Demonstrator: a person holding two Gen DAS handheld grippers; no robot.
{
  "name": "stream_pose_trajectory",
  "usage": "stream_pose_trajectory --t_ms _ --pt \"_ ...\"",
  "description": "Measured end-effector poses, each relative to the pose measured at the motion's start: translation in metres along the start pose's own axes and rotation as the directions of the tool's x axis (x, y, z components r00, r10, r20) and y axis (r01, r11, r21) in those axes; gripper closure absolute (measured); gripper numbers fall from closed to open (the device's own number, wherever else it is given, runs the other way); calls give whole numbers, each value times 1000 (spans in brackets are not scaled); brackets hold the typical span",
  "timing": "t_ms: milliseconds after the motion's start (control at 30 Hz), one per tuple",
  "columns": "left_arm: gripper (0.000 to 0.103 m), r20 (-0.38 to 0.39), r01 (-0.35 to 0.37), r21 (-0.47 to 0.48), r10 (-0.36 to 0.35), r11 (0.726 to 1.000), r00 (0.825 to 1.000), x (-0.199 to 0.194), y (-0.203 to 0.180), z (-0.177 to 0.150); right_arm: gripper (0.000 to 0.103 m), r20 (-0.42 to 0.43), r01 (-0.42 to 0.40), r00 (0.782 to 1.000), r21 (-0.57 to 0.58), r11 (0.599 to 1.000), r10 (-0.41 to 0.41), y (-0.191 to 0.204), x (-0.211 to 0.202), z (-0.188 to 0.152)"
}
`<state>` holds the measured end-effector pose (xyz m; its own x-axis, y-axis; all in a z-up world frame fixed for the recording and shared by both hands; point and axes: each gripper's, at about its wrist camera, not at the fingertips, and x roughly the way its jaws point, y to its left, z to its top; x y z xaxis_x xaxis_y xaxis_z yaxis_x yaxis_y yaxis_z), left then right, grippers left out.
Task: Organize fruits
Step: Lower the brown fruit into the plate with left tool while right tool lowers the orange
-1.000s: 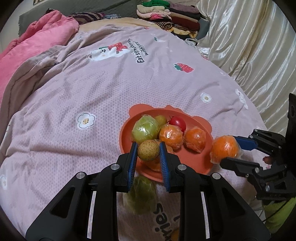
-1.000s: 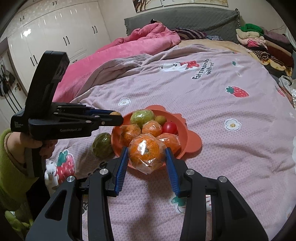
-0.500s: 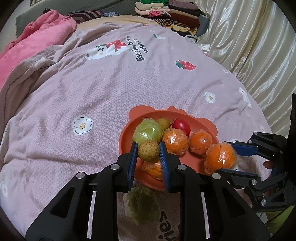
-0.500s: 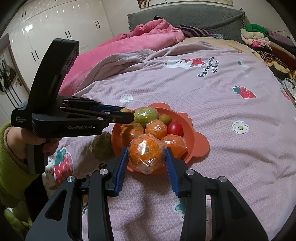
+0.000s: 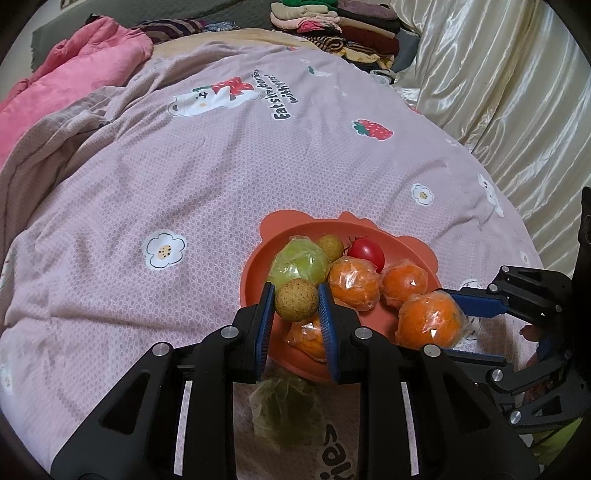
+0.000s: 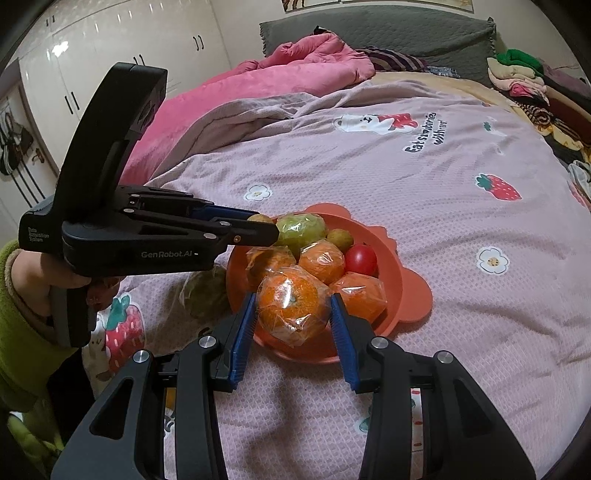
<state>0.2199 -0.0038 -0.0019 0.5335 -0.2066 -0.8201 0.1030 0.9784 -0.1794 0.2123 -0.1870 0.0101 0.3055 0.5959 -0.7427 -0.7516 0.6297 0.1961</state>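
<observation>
An orange plate (image 5: 255,273) (image 6: 402,280) on the bed holds a wrapped green fruit (image 5: 299,260), wrapped oranges (image 5: 352,282), a red tomato (image 5: 367,251) and a small brown fruit (image 5: 330,245). My left gripper (image 5: 296,301) is shut on a small brown round fruit (image 5: 296,299) above the plate's near edge; it also shows in the right wrist view (image 6: 264,225). My right gripper (image 6: 291,312) is shut on a wrapped orange (image 6: 290,304) over the plate's near rim, also in the left wrist view (image 5: 430,319).
A wrapped dark green fruit (image 5: 286,410) (image 6: 205,291) lies on the pink bedspread (image 5: 184,177) beside the plate. A pink quilt (image 6: 258,85) is bunched at the back left. Folded clothes (image 5: 332,18) are stacked at the far end. Cream curtains (image 5: 498,92) hang on the right.
My right gripper has carried the wrapped orange in over the plate's rim. My left gripper has stayed above the plate's edge with the brown fruit.
</observation>
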Motion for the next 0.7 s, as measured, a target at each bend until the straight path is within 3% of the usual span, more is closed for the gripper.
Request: stream_pose_trajectory --t_ms 700 --pt "86 13 -4 -11 4 1000 1000 -3 4 0 64 -35 27 999 -46 999 -28 10 17 1"
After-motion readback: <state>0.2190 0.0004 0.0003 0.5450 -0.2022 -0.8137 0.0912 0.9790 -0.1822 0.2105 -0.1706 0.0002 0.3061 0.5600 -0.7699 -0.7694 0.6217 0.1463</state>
